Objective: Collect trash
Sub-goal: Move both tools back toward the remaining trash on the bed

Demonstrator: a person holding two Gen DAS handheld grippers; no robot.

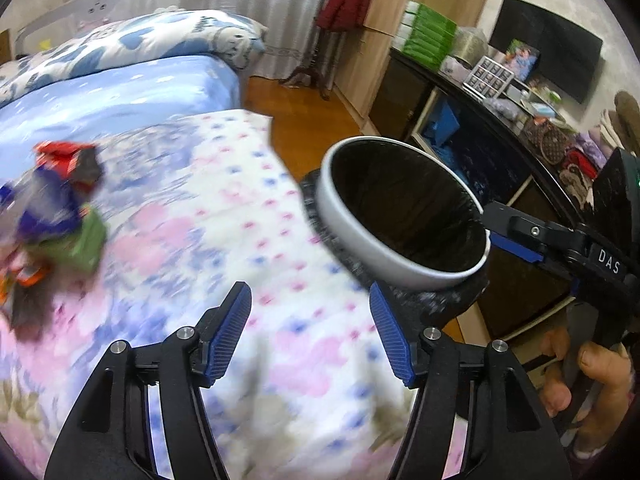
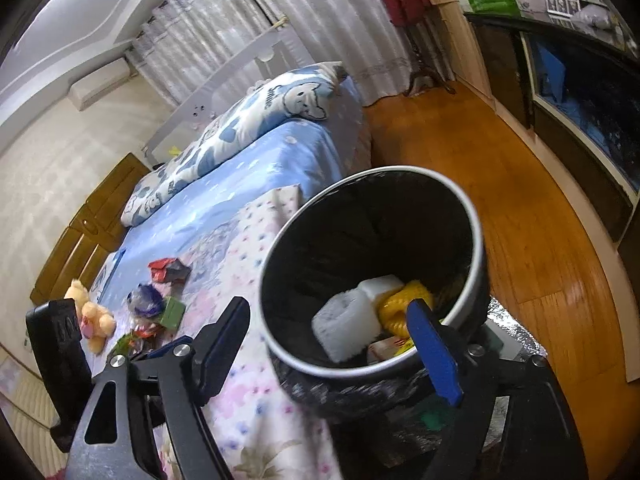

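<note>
The trash bin (image 2: 372, 272), lined with a black bag, stood beside the bed (image 1: 224, 240), and white foam blocks (image 2: 352, 316) and a yellow item (image 2: 400, 304) lay inside it. The right claw (image 2: 332, 340) was spread wide across the bin's near rim, one finger outside and one inside, gripping nothing; the left claw (image 1: 310, 332) hung wide open and empty over the floral quilt. Loose wrappers (image 2: 160, 304) lay on the quilt near a plush bear (image 2: 94, 316).
</note>
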